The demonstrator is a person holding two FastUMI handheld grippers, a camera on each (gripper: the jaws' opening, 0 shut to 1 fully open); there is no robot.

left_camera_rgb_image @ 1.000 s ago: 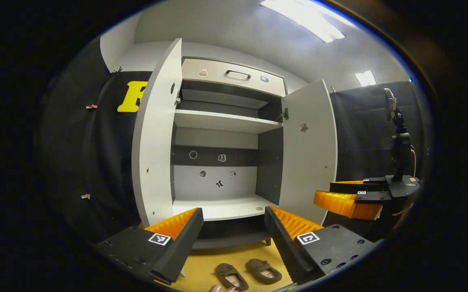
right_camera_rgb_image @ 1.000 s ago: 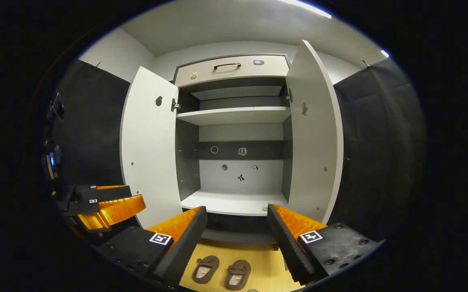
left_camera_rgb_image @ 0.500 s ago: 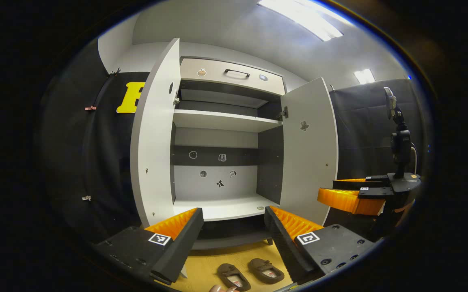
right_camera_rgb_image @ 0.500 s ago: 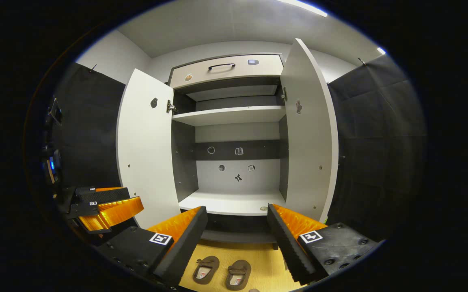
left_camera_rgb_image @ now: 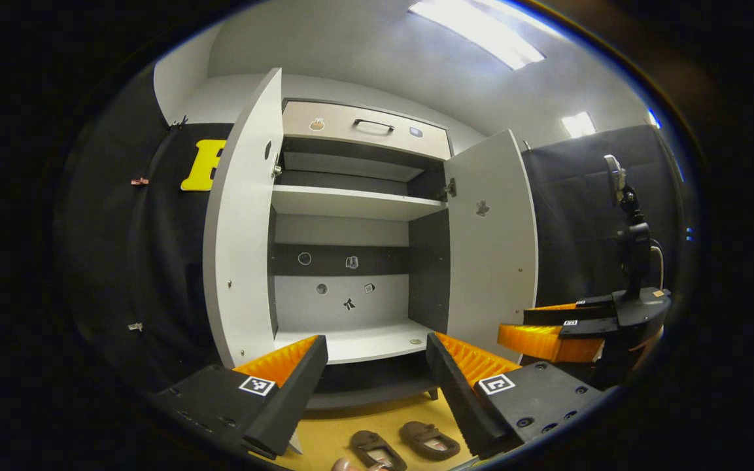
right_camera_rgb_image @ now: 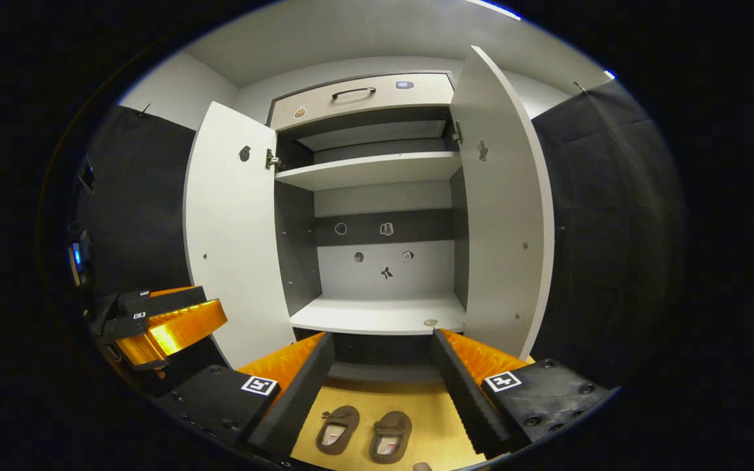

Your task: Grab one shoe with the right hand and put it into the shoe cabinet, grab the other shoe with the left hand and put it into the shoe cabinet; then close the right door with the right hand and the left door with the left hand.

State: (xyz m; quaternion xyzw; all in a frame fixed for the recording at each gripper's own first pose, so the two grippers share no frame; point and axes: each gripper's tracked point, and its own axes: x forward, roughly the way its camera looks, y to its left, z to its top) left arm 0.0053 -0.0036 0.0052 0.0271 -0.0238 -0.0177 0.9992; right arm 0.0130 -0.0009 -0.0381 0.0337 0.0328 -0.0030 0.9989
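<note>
Since a second ago both cameras have tipped slightly downward and eased nearer the cabinet, so the shoes sit a little fuller at the bottom of each view.

Left gripper view: the left gripper (left_camera_rgb_image: 377, 376) is spread wide with nothing between its fingers. Ahead stands the shoe cabinet (left_camera_rgb_image: 344, 261) with its left door (left_camera_rgb_image: 242, 222) and right door (left_camera_rgb_image: 491, 242) both swung open and the lower shelf (left_camera_rgb_image: 357, 340) bare. The two brown shoes lie side by side on the yellow floor (left_camera_rgb_image: 337, 435) just in front of the cabinet's base: one shoe (left_camera_rgb_image: 377, 448) nearer the middle, the other shoe (left_camera_rgb_image: 429, 439) beside it. The right gripper (left_camera_rgb_image: 550, 333) hovers off to the side, near the right door.

Right gripper view: the right gripper (right_camera_rgb_image: 382, 386) is likewise wide open and empty, with the pair of shoes (right_camera_rgb_image: 363, 428) directly below the gap between its fingers.

The step in hand looks like the first grab. It would go best by lowering the right gripper straight down over the shoe on its own side, fingers straddling the shoe's width near the opening, not the soft toe, and closing only once both pads bracket it. Keep clear of the neighbouring shoe, which lies close enough to be nudged.
</note>
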